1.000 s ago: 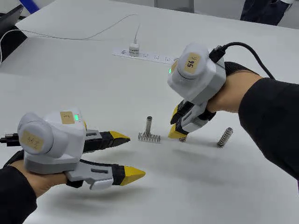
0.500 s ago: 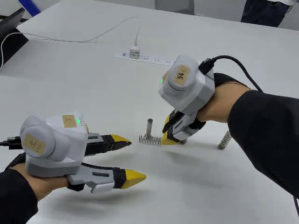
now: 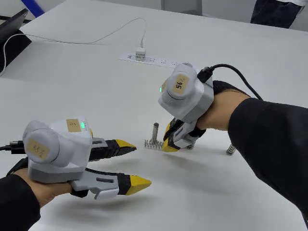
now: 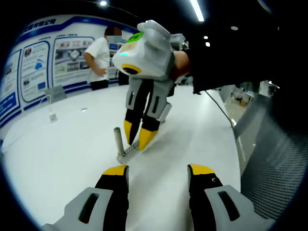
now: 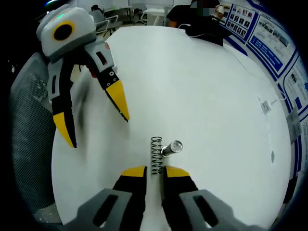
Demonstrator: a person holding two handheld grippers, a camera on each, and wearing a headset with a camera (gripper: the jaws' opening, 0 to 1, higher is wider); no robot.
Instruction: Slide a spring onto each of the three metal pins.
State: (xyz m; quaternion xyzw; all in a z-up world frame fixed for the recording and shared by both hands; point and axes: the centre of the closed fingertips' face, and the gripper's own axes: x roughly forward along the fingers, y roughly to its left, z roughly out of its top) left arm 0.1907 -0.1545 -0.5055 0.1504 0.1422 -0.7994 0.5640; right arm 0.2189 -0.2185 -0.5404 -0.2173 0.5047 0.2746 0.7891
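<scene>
While nose-down, right gripper (image 5: 155, 173) perhaps astride spring (image 5: 156, 151)

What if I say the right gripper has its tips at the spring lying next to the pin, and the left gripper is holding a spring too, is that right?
Not quite. The left gripper holds nothing: the left gripper view shows its jaws open and empty. The rest is right: the right gripper has its tips at the spring lying next to the pin.
</scene>
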